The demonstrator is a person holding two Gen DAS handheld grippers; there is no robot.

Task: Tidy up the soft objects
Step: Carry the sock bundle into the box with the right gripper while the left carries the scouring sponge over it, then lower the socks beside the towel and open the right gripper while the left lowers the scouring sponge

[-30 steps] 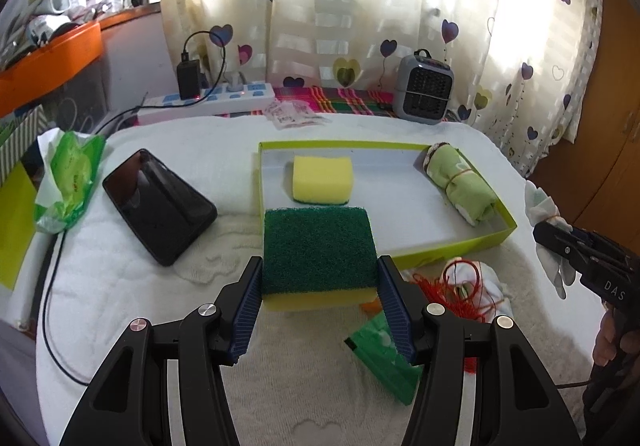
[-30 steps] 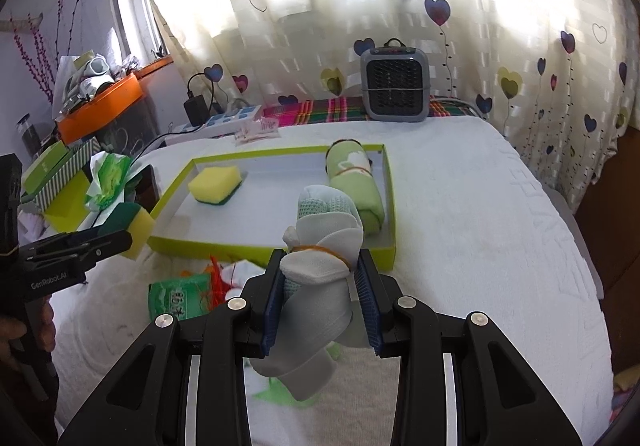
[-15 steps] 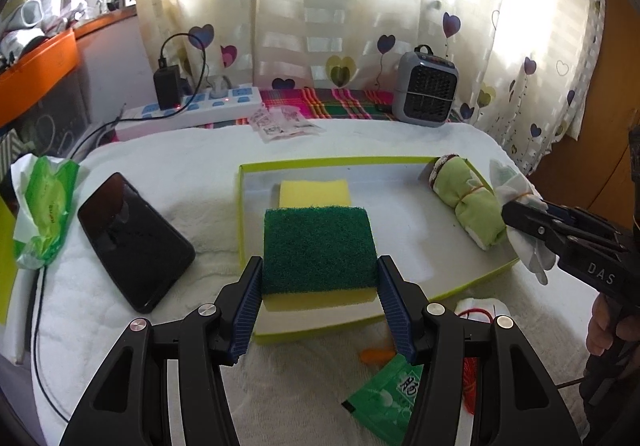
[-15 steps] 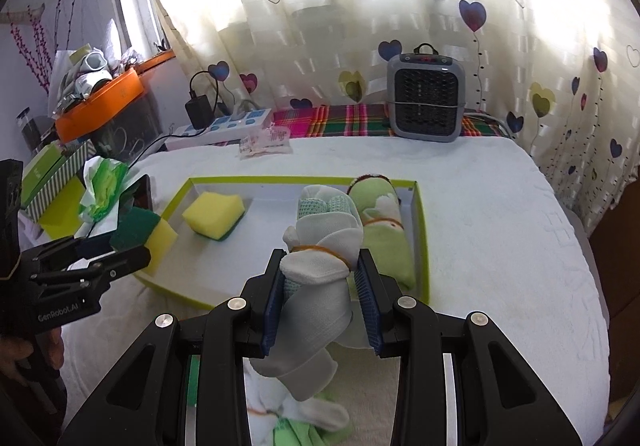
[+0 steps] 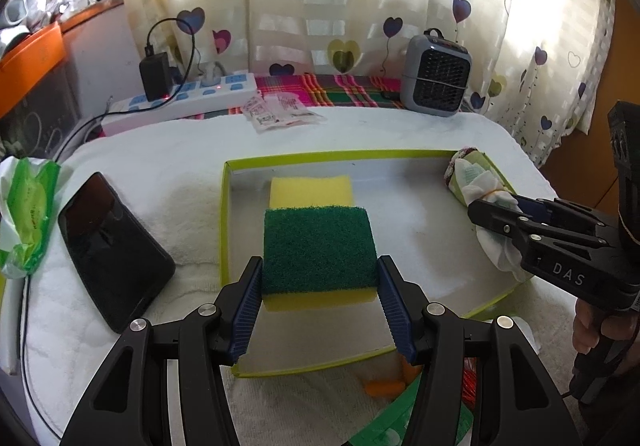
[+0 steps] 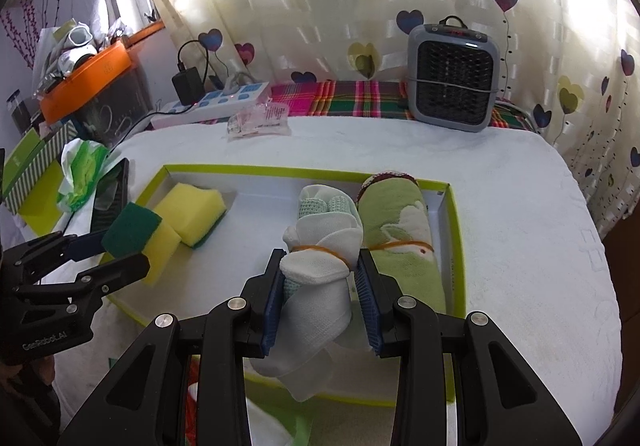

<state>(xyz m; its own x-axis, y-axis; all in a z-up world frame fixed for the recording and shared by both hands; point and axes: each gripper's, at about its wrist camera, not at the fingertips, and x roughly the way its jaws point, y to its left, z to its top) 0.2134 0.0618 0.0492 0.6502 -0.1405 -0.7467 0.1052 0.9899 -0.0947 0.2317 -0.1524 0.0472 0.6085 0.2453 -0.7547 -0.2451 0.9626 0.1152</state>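
Observation:
My left gripper (image 5: pixel 319 278) is shut on a green-topped yellow sponge (image 5: pixel 318 246), held over the near left part of the green-rimmed tray (image 5: pixel 280 159). A second yellow sponge (image 5: pixel 311 191) lies in the tray just beyond it. My right gripper (image 6: pixel 320 274) is shut on a white cloth roll (image 6: pixel 320 266) bound with a rubber band, above the tray (image 6: pixel 456 246). Right beside it lies a green rolled towel (image 6: pixel 400 238) along the tray's right wall. The left gripper with its sponge (image 6: pixel 132 226) shows at the left of the right wrist view.
A black phone (image 5: pixel 112 250) and a green tissue pack (image 5: pixel 28 213) lie left of the tray. A power strip (image 5: pixel 192 97), small packets (image 5: pixel 280 111) and a grey heater (image 5: pixel 436 77) stand at the back. Green and orange wrappers (image 5: pixel 400 414) lie near the tray's front edge.
Both grippers moved forward from the towel surface to over the tray, each carrying its object. The white roll now hangs beside the green towel; the sponge is close behind the yellow one.

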